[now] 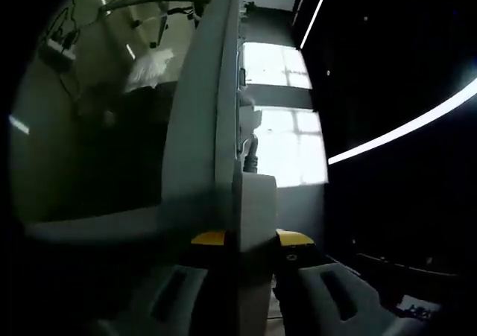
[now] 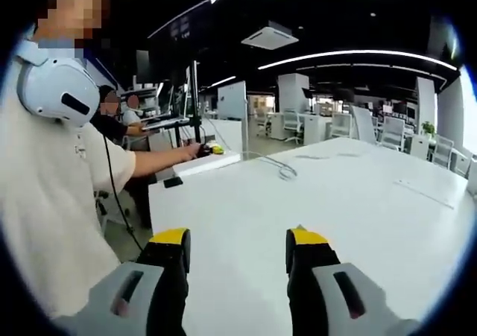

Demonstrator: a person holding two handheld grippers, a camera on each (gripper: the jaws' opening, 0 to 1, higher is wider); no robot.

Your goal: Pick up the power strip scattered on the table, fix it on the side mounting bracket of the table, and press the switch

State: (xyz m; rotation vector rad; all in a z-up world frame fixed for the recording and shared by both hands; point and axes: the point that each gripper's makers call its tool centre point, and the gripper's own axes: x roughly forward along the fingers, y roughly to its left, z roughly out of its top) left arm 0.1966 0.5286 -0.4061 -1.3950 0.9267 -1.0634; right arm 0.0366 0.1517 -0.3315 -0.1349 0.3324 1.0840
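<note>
Left tongs pinch the power strip upright; right tongs spread above the table.

The left gripper was closed on the power strip, its two yellow-tipped jaws pressing the long pale body from both sides. The right gripper held nothing; its jaws stood wide apart, pointing forward over the worktop, near its closer edge.
</note>
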